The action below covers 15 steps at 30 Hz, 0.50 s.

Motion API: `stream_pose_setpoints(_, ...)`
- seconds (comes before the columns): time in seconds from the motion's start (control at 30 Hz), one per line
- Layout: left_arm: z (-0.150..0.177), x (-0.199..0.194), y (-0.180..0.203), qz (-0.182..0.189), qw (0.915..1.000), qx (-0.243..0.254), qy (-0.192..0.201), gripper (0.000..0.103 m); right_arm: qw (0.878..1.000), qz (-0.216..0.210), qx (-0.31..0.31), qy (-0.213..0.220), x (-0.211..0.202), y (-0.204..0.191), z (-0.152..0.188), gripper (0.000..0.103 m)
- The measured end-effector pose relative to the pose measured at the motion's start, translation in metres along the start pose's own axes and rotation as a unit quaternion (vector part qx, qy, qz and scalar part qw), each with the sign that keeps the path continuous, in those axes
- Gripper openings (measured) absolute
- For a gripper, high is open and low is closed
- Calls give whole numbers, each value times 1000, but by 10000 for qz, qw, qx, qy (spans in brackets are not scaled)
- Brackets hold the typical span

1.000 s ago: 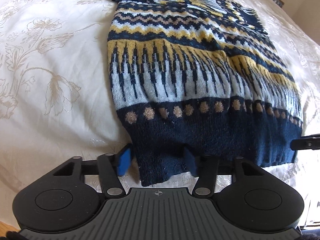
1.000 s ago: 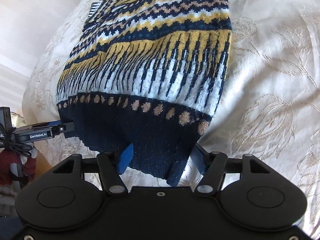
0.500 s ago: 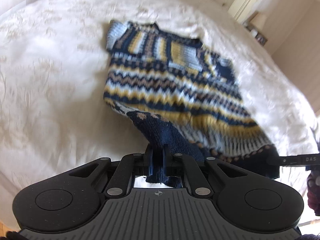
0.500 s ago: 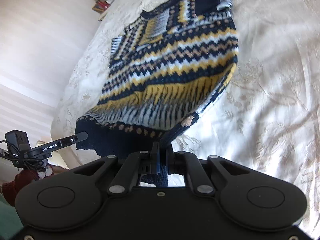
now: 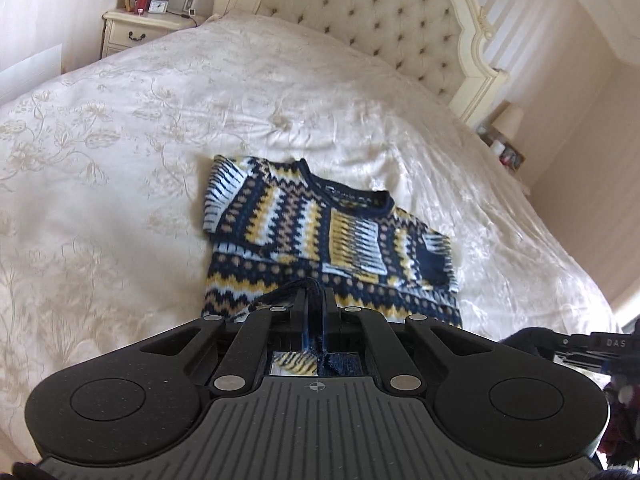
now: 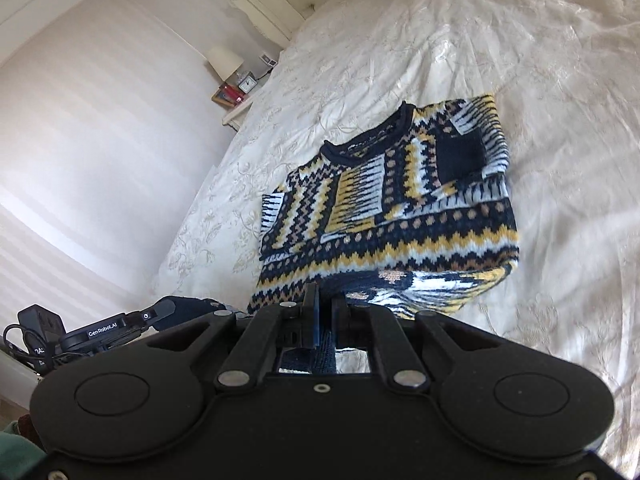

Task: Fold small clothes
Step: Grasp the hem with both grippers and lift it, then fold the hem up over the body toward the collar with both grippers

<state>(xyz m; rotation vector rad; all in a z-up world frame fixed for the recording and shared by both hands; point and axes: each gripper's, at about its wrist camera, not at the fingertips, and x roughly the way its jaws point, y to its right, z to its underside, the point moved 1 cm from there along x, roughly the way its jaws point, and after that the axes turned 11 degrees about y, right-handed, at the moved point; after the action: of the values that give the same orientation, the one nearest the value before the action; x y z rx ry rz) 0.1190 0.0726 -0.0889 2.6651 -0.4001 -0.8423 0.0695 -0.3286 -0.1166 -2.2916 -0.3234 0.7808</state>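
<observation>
A small knitted sweater [image 5: 320, 240] lies on the bed [image 5: 120, 160], near the middle of the left wrist picture. It has blue, yellow and white zigzag stripes. Its neck end points to the top of the frame, toward the headboard [image 5: 360, 12]. Its sleeves are already folded in across the chest.

The left gripper [image 5: 316, 312] is clenched on the dark blue bottom edge of the sweater. You can see blue wool squeezed between the jaws at the lower middle of the frame. The right gripper [image 6: 324, 316] is clenched on the same bottom edge at the other corner. In the right wrist picture the bottom part of the sweater curls up off the bed, and its inside shows at the lower middle.

The sweater looks soft, thick and floppy. It is light, so it will not pull hard on the jaws. It will sag in the middle when it is held only by two corners. The wool is a bit rough, so I think it will not slip out easily, but it can stretch if pulled too hard.

The two bottom corners look like good places to hold. To me the fold is about half done. The bottom edge should go up to the neck and lie flat, with both sides kept even.

A nightstand [image 5: 140, 28] stands at the upper left.
</observation>
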Motion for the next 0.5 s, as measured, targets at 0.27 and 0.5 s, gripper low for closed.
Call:
stream_pose_setpoints(0.27, -19, 15, -8, -80, 9996, -213, 182, 5, 9996, 81, 112, 264, 14, -2, -21, 12)
stream_pose_setpoints(0.5, -53, 46, -9, -37, 9986, -225, 482, 5, 9983, 157, 184, 531, 38, 5, -55, 12)
